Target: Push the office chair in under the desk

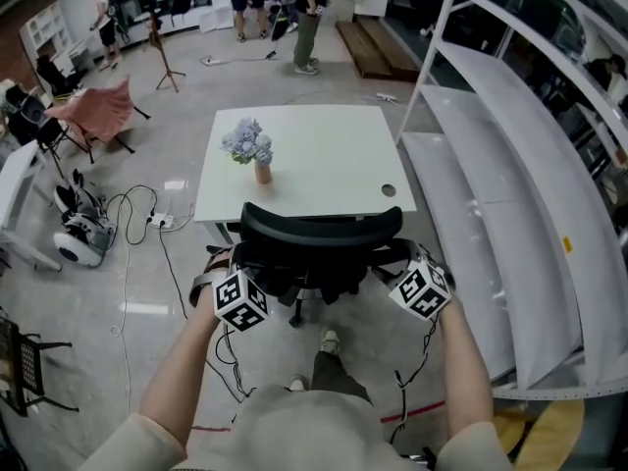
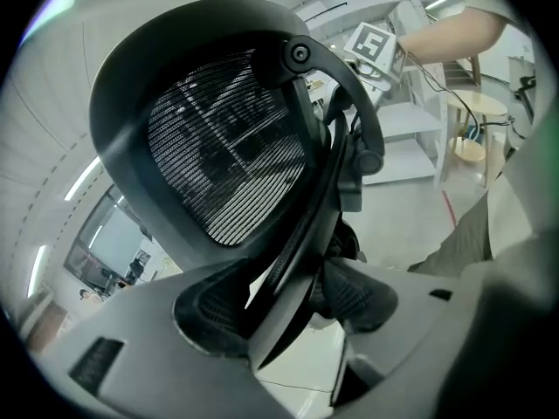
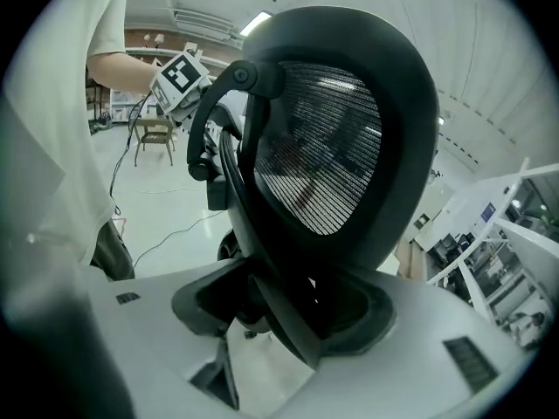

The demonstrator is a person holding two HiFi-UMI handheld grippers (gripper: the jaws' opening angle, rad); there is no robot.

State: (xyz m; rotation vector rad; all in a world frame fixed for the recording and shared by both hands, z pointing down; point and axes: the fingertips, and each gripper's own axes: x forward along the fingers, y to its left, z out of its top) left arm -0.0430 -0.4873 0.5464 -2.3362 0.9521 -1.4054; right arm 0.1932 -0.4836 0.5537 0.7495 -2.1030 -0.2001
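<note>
The black mesh office chair (image 1: pixel 319 234) stands at the near edge of the white desk (image 1: pixel 324 155), its back toward me. My left gripper (image 1: pixel 224 268) is at the left side of the chair back (image 2: pixel 218 147), and its jaws (image 2: pixel 288 308) are closed on the back's frame edge. My right gripper (image 1: pixel 410 263) is at the right side of the back (image 3: pixel 341 147). The frame edge runs between its jaws (image 3: pixel 288 312), with a gap showing beside one pad. Each gripper's marker cube shows in the other's view.
A vase of pale flowers (image 1: pixel 253 150) stands on the desk. White shelving (image 1: pixel 510 165) runs close along the right. Cables and a power strip (image 1: pixel 157 221) lie on the floor at left, by a white device (image 1: pixel 78 238). People (image 1: pixel 309 18) stand at the far end.
</note>
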